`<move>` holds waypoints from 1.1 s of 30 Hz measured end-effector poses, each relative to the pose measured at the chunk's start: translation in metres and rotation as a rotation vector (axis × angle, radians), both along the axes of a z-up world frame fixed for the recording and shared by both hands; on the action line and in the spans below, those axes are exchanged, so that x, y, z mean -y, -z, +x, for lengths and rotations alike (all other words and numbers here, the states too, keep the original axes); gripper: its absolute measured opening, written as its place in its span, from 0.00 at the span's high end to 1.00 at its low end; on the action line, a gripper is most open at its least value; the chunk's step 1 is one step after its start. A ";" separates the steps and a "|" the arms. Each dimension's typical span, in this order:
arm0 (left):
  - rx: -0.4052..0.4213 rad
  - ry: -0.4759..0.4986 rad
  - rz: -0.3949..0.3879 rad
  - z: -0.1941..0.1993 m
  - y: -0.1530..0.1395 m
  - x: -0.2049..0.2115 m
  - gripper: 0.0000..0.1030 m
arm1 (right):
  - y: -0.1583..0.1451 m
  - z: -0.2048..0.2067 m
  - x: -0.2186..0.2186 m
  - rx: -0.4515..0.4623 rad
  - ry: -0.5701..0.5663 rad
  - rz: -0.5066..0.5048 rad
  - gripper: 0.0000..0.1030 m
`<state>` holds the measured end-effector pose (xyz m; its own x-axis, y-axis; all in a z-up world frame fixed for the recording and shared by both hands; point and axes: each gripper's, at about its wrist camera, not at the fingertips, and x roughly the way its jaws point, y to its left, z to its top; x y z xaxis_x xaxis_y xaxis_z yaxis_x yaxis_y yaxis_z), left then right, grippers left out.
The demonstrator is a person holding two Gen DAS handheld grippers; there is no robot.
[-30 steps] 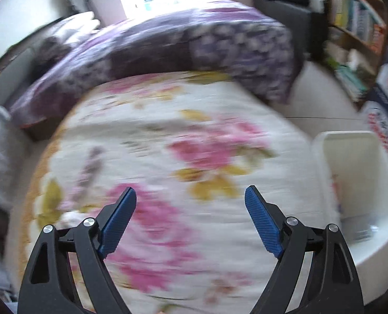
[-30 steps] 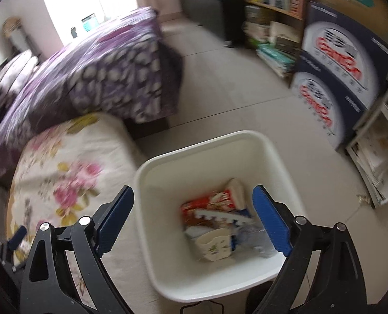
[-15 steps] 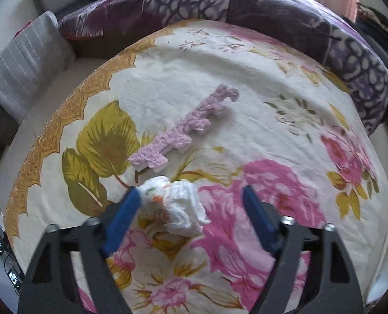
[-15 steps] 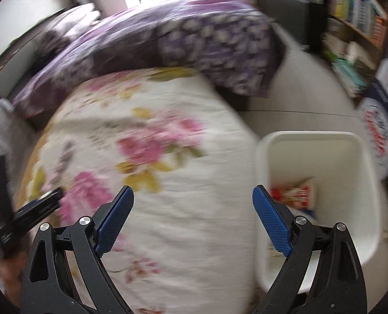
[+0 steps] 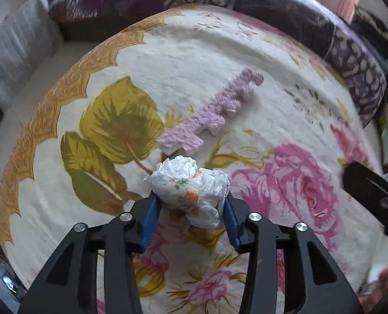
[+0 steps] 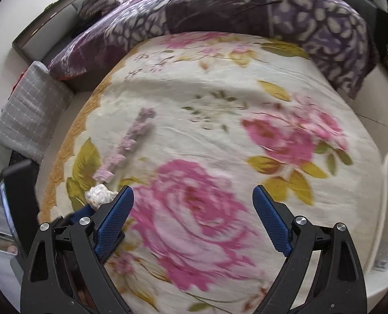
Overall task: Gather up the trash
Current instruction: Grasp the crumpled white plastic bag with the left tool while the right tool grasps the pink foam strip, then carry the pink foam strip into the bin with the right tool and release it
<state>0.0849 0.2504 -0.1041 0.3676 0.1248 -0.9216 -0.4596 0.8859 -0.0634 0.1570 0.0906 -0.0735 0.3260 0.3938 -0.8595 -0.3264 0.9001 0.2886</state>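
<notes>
On the bedspread (image 5: 220, 52), left gripper (image 5: 190, 217) now clamps tissue wad (image 5: 191, 185); right gripper (image 6: 194, 222) wide.

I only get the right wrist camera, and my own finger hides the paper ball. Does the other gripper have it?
Observer: Yes. The left gripper has a pad pressed on each side of the crumpled tissue.
Operator: Is it plain white?
Observer: No, it has small orange and green marks.
Operator: Is the pink strip pink all through?
Observer: No. The foam strip shows white along its side edge.
</notes>
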 end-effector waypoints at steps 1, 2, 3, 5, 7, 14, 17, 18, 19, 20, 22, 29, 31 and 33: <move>0.008 -0.022 -0.019 -0.004 -0.005 -0.009 0.60 | 0.001 0.001 -0.004 -0.002 -0.004 0.000 0.14; 0.017 -0.041 -0.023 -0.007 -0.009 -0.016 0.60 | 0.003 0.003 -0.010 -0.010 -0.006 0.000 0.14; 0.036 -0.073 -0.027 -0.013 -0.018 -0.027 0.60 | 0.004 0.005 -0.014 -0.018 -0.005 -0.001 0.14; 0.094 -0.146 -0.038 -0.025 -0.045 -0.051 0.60 | 0.008 0.008 -0.026 -0.033 0.006 0.001 0.14; 0.150 -0.193 -0.059 -0.038 -0.068 -0.068 0.60 | 0.011 0.011 -0.038 -0.044 0.005 0.016 0.14; 0.240 -0.262 -0.119 -0.066 -0.103 -0.085 0.59 | 0.024 0.018 -0.095 -0.025 0.038 -0.035 0.14; 0.247 -0.259 -0.117 -0.062 -0.107 -0.085 0.59 | 0.030 0.020 -0.111 0.013 0.063 -0.106 0.14; 0.249 -0.260 -0.115 -0.062 -0.108 -0.086 0.59 | 0.033 0.021 -0.117 0.026 0.062 -0.129 0.14; 0.250 -0.259 -0.115 -0.064 -0.109 -0.087 0.59 | 0.034 0.022 -0.120 0.029 0.057 -0.140 0.14; 0.252 -0.261 -0.117 -0.064 -0.109 -0.087 0.59 | 0.038 0.023 -0.124 0.031 0.045 -0.165 0.14; 0.252 -0.266 -0.125 -0.063 -0.107 -0.089 0.59 | 0.044 0.023 -0.132 0.042 0.020 -0.223 0.14; 0.237 -0.274 -0.129 -0.064 -0.102 -0.093 0.59 | 0.041 0.002 -0.133 0.150 -0.177 -0.238 0.56; 0.236 -0.275 -0.128 -0.064 -0.101 -0.093 0.59 | 0.039 -0.002 -0.126 0.129 -0.233 -0.229 0.75; 0.240 -0.278 -0.129 -0.065 -0.102 -0.092 0.59 | 0.037 -0.004 -0.110 0.082 -0.252 -0.206 0.75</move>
<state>0.0200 0.3427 -0.0019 0.5434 0.1385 -0.8279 -0.6396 0.7071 -0.3015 0.1535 0.2006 -0.1107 0.3121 0.2914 -0.9042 -0.5607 0.8249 0.0723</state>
